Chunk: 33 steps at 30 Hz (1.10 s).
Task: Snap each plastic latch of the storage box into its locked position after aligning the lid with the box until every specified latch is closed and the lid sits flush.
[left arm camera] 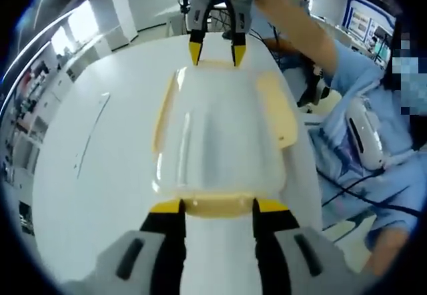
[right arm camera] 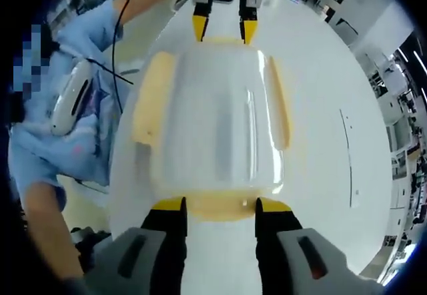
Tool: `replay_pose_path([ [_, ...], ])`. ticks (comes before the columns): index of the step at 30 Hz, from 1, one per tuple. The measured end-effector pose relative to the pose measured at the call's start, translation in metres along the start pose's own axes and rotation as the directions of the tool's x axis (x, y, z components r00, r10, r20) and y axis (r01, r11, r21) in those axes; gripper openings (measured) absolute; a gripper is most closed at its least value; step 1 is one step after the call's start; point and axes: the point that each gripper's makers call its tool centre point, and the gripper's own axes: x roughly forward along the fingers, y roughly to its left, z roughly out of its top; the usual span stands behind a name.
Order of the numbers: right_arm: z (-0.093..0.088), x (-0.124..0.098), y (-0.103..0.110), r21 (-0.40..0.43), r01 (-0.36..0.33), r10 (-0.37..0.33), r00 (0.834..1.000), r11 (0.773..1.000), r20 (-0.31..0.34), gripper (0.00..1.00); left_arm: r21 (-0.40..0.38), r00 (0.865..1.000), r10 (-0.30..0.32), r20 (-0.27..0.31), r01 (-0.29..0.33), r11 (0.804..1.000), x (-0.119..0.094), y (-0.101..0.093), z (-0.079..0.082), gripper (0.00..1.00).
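The storage box [left arm camera: 220,141], its clear lid [right arm camera: 213,121] on, lies on the white surface [left arm camera: 100,148]. At one end the left gripper [left arm camera: 217,206] stands wide, its tips flanking the yellow end latch [left arm camera: 219,205]; contact is unclear. At the opposite end the right gripper [right arm camera: 220,205] likewise straddles its latch [right arm camera: 220,208]. A person's blue sleeve [left arm camera: 360,75] is cut off beside the box.

Bright, even overhead light; soft blur, fisheye-warped edges.
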Motion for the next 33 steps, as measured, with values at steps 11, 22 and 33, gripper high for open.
replay_pose_path([
  [11,0.001,0.024,0.001,0.012,-0.011,0.011,0.999,1.000,-0.032,0.39,-0.001,1.000,-0.003,-0.015,0.003,1.000,0.013,0.008,-0.016,0.38],
  [22,-0.005,0.028,0.000,0.032,-0.020,0.021,0.999,0.999,-0.038,0.39,0.011,1.000,-0.006,-0.023,0.006,1.000,0.022,0.015,-0.016,0.38],
  [33,-0.003,0.030,0.003,0.033,-0.049,0.050,0.998,0.998,-0.035,0.39,-0.003,1.000,-0.029,-0.005,0.029,1.000,0.021,0.010,-0.019,0.38],
])
